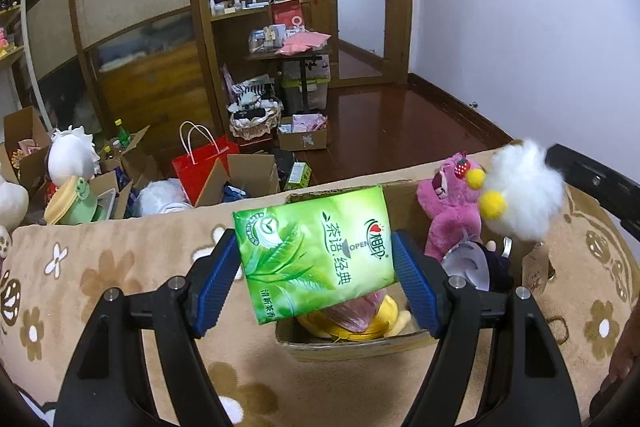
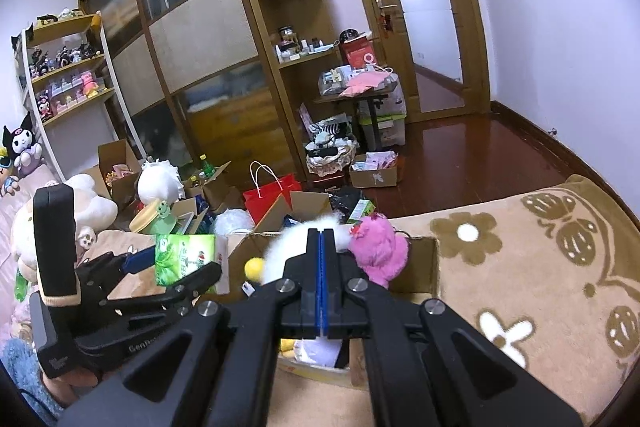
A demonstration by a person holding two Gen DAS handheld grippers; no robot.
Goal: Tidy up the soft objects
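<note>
My left gripper is shut on a green tissue pack and holds it above the left side of an open cardboard box on the beige flowered blanket. The pack also shows in the right wrist view. My right gripper is shut on a white fluffy toy with yellow pom-poms, held over the box; in the left wrist view the toy hangs at the box's right. A pink bear plush stands in the box, with a yellow plush below it.
The beige blanket covers the surface around the box. Beyond its far edge the floor holds cardboard boxes, a red bag, plush toys and a basket. A wardrobe and shelves stand behind.
</note>
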